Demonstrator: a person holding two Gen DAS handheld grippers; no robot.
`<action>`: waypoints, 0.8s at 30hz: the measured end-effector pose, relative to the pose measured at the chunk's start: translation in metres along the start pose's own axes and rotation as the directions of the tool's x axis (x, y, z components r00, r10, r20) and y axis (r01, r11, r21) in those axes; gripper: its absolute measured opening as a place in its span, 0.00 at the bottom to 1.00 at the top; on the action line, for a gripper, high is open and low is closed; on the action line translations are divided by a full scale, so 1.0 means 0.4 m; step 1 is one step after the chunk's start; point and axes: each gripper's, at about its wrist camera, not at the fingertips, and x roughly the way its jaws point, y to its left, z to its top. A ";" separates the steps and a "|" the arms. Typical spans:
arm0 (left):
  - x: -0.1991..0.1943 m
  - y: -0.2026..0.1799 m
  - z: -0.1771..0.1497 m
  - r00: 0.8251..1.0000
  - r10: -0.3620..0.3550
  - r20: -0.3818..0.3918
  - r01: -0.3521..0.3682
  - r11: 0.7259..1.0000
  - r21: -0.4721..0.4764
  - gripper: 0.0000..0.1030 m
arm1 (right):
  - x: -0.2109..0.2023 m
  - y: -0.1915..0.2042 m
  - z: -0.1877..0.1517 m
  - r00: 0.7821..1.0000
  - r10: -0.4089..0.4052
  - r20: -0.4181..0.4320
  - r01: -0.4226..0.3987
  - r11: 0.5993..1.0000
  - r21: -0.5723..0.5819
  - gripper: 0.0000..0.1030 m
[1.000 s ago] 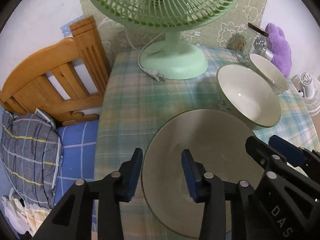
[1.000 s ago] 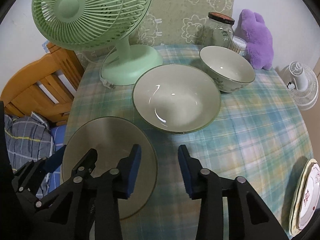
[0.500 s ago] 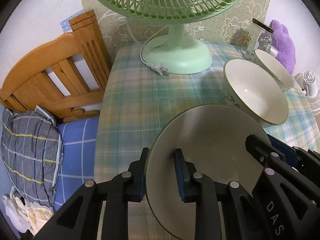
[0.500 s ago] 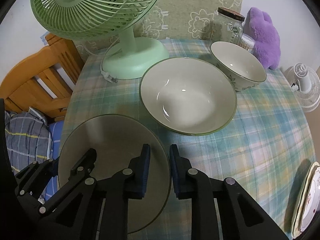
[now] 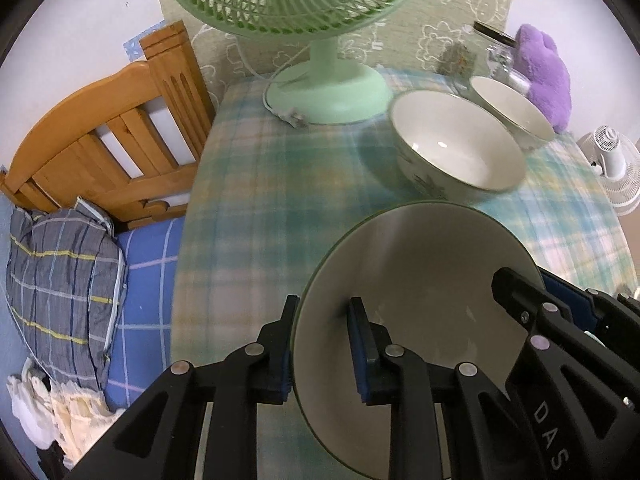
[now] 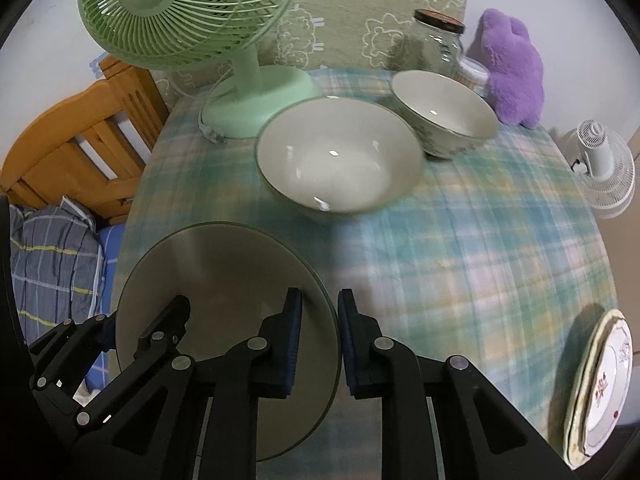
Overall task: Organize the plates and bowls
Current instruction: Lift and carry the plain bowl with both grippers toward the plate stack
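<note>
Grip on the wide, shallow grey-green ceramic plate point(image 5: 420, 280) comes from both sides: the left gripper point(image 5: 322, 344) pinches its left rim between blue pads, and the right gripper point(image 6: 318, 340) pinches the opposite rim, one pad inside and one outside in each case. The plate sits at the near edge of the round table under a pale green-and-yellow plaid tablecloth point(image 6: 460, 240); whether it touches the cloth cannot be told. Just beyond it stands a large cream ceramic bowl with a dark rim point(image 6: 338, 160), and touching or nearly touching that, a smaller cream bowl with a leaf pattern point(image 6: 442, 114). A mint-green table fan point(image 6: 192, 12) stands behind on the left, a glass jar point(image 6: 438, 44) and purple plush toy point(image 6: 514, 68) behind on the right. White patterned plates point(image 6: 604, 384) lie stacked at the table's right edge.
</note>
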 end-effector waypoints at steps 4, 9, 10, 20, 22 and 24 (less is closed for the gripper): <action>-0.028 -0.043 -0.037 1.000 0.000 -0.013 0.000 1.000 -0.012 0.21 | -0.030 -0.041 -0.037 1.000 -0.003 -0.011 0.003 1.000 -0.001 0.21; -0.068 -0.101 -0.084 1.000 0.004 -0.015 -0.005 1.000 -0.020 0.21 | -0.069 -0.098 -0.083 1.000 0.003 -0.020 -0.003 1.000 -0.009 0.21; -0.072 -0.110 -0.090 1.000 0.005 -0.016 -0.005 1.000 -0.022 0.21 | -0.077 -0.109 -0.093 1.000 0.003 -0.020 -0.003 1.000 -0.012 0.21; -0.121 -0.245 -0.186 0.999 0.004 -0.044 -0.007 0.998 -0.058 0.21 | -0.140 -0.235 -0.186 0.999 0.004 -0.042 -0.005 0.999 -0.040 0.21; -0.127 -0.269 -0.201 0.999 0.007 -0.048 -0.010 0.998 -0.058 0.21 | -0.145 -0.260 -0.200 0.999 0.006 -0.048 -0.008 0.999 -0.046 0.21; -0.133 -0.293 -0.216 0.999 0.007 -0.054 -0.010 0.998 -0.063 0.21 | -0.150 -0.284 -0.216 0.999 0.008 -0.053 -0.011 0.998 -0.055 0.21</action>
